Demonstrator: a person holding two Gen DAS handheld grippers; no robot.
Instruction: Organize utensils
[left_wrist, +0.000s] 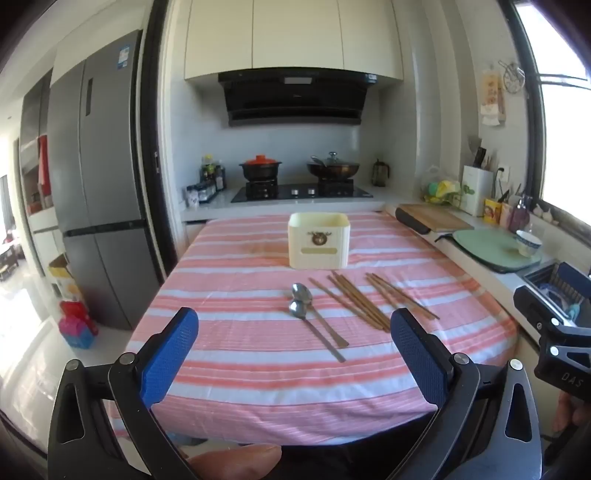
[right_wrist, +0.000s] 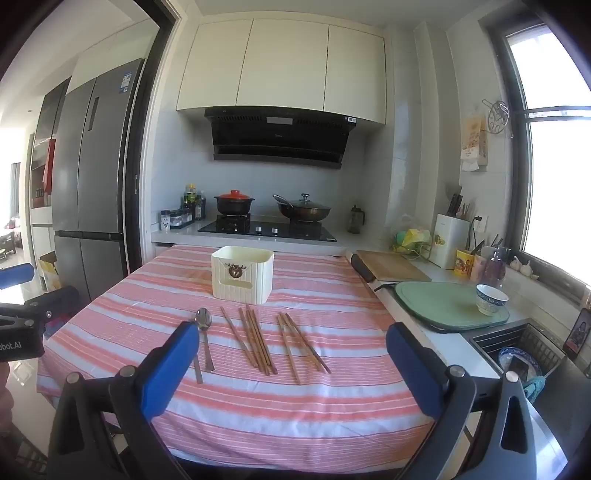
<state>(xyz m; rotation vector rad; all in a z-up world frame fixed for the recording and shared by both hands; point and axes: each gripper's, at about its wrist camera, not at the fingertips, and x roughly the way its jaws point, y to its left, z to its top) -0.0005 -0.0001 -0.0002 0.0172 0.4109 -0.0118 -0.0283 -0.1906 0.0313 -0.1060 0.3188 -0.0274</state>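
A kitchen fills both views: pale wall cabinets (right_wrist: 280, 62) above a black range hood (right_wrist: 279, 138), and a tall grey refrigerator (left_wrist: 99, 184) standing at the left by a dark door frame. A bright window (right_wrist: 554, 147) lights the right side. Below the hood, a glass hob (right_wrist: 267, 229) carries a black pot with a red lid (right_wrist: 233, 202) and a lidded wok (right_wrist: 303, 208). The counter along the right holds a wooden cutting board (right_wrist: 391, 266), a green mat (right_wrist: 443, 304) with a blue-and-white bowl (right_wrist: 490, 298) on it, and a sink (right_wrist: 524, 350) whose contents are too dim to name with confidence.

In the middle stands a table under a pink and white striped cloth (right_wrist: 240, 398). Toward its far side sits a cream utensil holder (right_wrist: 242, 273), upright and open at the top. Just in front of it lie the wooden chopsticks (right_wrist: 258, 345) in loose groups, and to their left two metal spoons (left_wrist: 314, 317), overlapping, bowls toward the holder.

The left gripper (left_wrist: 293, 360) and the right gripper (right_wrist: 291, 363) both hover at the near edge with blue pads spread wide, released and grasping nothing.
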